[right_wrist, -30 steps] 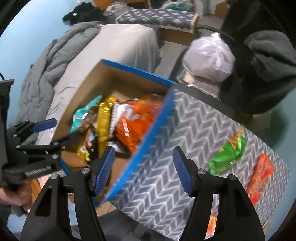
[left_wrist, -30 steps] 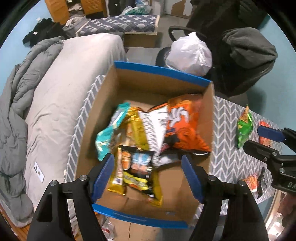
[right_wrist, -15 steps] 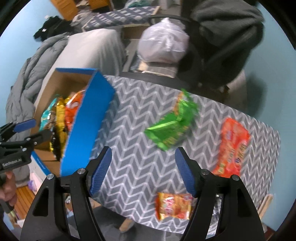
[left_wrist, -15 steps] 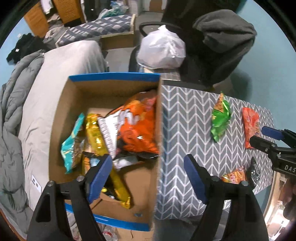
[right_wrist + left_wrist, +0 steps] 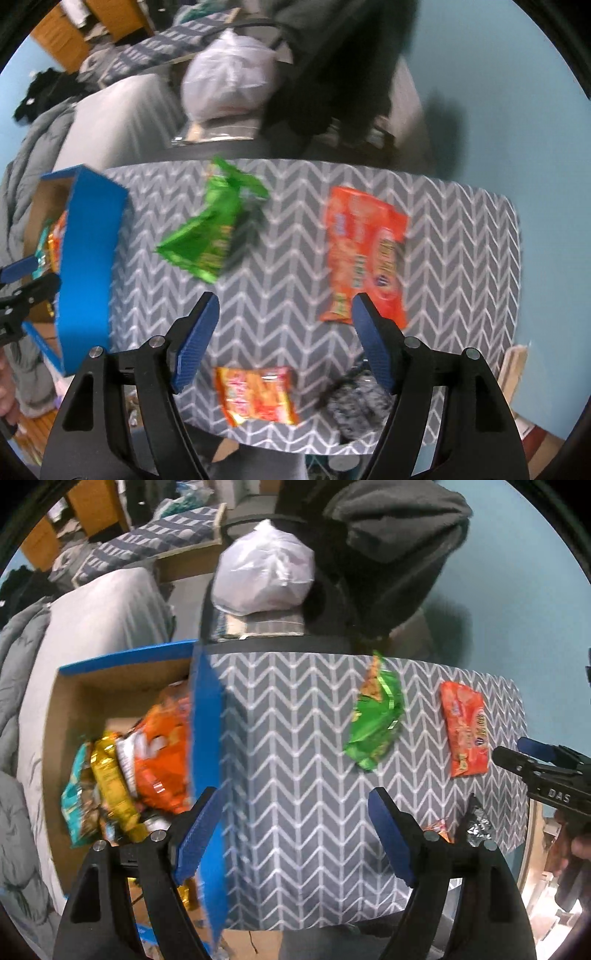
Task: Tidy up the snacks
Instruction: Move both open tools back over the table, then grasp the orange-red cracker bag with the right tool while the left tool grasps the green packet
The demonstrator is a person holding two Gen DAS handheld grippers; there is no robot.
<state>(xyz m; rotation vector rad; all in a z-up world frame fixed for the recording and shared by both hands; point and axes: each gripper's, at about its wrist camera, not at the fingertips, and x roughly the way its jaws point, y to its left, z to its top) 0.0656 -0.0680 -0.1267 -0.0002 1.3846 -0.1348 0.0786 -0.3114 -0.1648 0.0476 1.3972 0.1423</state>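
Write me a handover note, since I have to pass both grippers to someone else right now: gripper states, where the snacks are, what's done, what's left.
Left gripper: open, empty, over the table by the box's blue wall.
Right gripper: jaws opening, nothing between them, over the table's middle.
Cardboard box, at the table's left end: already holds several bags, including an orange bag, a yellow one and a teal one.
Still loose on the chevron cloth: green bag, long orange pack, small orange pack, dark crumpled wrapper.
Left, probably: move those four into the box.
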